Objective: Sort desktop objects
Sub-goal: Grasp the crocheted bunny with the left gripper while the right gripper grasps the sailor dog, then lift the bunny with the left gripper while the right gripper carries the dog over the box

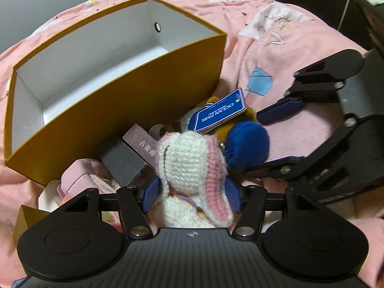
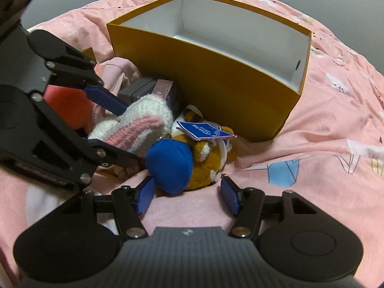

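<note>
A white and pink crochet bunny (image 1: 189, 158) lies on the pink bedspread in front of an open, empty orange box (image 1: 115, 110). My left gripper (image 1: 194, 195) is open with its blue pads on either side of the bunny, close to it but not squeezing it. In the right wrist view the left gripper (image 2: 132, 134) straddles the bunny (image 2: 144, 120). A brown plush toy (image 2: 204, 165) with a blue cap (image 2: 170, 165) and a blue tag (image 2: 204, 129) lies beside the bunny. My right gripper (image 2: 187, 195) is open just short of the cap, holding nothing.
A grey box (image 1: 122, 163), a purple box with printed characters (image 1: 141, 141) and a pink pouch (image 1: 74, 175) are packed against the orange box (image 2: 216, 76). A red-orange object (image 2: 64, 105) lies behind the left gripper. A small orange box corner (image 1: 26, 218) is at left.
</note>
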`<state>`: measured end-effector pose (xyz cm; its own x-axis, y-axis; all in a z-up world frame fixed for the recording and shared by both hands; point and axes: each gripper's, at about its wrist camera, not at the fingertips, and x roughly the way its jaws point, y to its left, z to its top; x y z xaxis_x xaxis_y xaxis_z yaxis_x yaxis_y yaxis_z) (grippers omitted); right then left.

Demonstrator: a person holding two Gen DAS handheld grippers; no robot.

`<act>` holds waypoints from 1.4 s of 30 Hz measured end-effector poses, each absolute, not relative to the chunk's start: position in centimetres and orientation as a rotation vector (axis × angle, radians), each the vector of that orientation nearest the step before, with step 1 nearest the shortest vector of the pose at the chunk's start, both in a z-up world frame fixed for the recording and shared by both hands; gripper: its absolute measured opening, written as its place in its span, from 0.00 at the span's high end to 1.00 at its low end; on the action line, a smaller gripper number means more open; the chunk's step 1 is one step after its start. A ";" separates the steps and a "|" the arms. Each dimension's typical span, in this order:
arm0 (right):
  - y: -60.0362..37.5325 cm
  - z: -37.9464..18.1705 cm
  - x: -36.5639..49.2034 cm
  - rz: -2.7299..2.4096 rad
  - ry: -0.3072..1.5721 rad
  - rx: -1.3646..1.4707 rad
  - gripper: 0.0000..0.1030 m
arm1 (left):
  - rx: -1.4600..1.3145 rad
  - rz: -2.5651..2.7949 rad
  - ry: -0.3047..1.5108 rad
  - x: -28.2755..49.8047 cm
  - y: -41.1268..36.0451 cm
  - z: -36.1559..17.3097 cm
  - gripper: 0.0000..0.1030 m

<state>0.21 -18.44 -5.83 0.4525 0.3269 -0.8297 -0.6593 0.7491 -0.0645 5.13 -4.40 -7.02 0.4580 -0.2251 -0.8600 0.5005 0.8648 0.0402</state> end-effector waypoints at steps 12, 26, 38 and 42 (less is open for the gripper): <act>-16.7 -7.3 0.7 0.666 0.845 -0.494 0.25 | 0.243 -0.421 1.004 5.4 -3.5 -7.2 0.42; -16.0 -3.1 -1.0 0.634 0.664 -0.486 0.38 | 0.109 -0.399 0.818 2.5 -0.2 -2.4 0.44; -17.2 3.5 -0.4 0.815 0.771 -0.137 0.39 | 0.042 -0.401 0.740 1.9 2.6 -0.4 0.44; -15.9 1.9 1.3 0.798 0.813 -0.136 0.41 | 0.033 -0.377 0.769 2.2 3.4 -1.4 0.44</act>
<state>1.27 -15.86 1.91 0.4197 0.5845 -0.6944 -0.6835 0.7069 0.1819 2.25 3.38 -1.44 0.6550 -0.3207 -0.6842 0.3443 0.9327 -0.1075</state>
